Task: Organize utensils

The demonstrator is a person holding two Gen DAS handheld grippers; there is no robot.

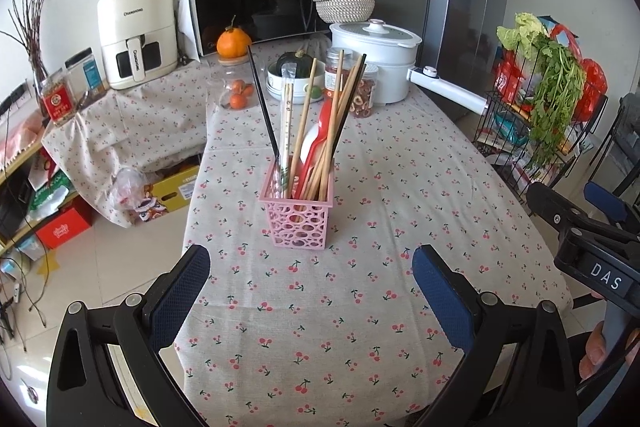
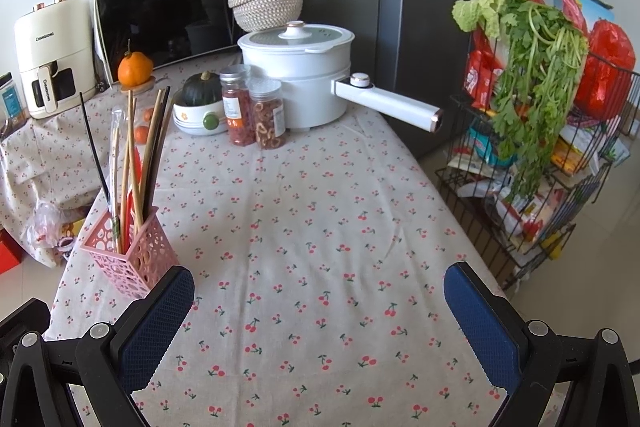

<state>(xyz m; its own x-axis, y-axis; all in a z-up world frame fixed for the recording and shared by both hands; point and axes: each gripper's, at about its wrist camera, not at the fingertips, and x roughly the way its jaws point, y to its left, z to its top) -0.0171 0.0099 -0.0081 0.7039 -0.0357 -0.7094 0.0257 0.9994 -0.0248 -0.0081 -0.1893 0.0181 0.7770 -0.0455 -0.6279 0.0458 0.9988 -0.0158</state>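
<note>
A pink perforated utensil basket (image 1: 296, 219) stands upright on the cherry-print tablecloth (image 1: 360, 307). It holds several wooden chopsticks (image 1: 306, 115), a black chopstick (image 1: 262, 103) and a red-and-white spoon (image 1: 316, 147). My left gripper (image 1: 311, 295) is open and empty, a short way in front of the basket. My right gripper (image 2: 319, 323) is open and empty over bare cloth, with the basket (image 2: 132, 255) just beyond its left finger. The right gripper also shows at the right edge of the left wrist view (image 1: 592, 227).
At the far end of the table stand a white electric pot (image 2: 304, 75) with a long handle, two snack jars (image 2: 256, 115), a bowl with a squash (image 2: 200, 107), a microwave (image 1: 260, 7) and an air fryer (image 1: 136, 31). A wire rack with greens (image 2: 532, 131) stands right of the table.
</note>
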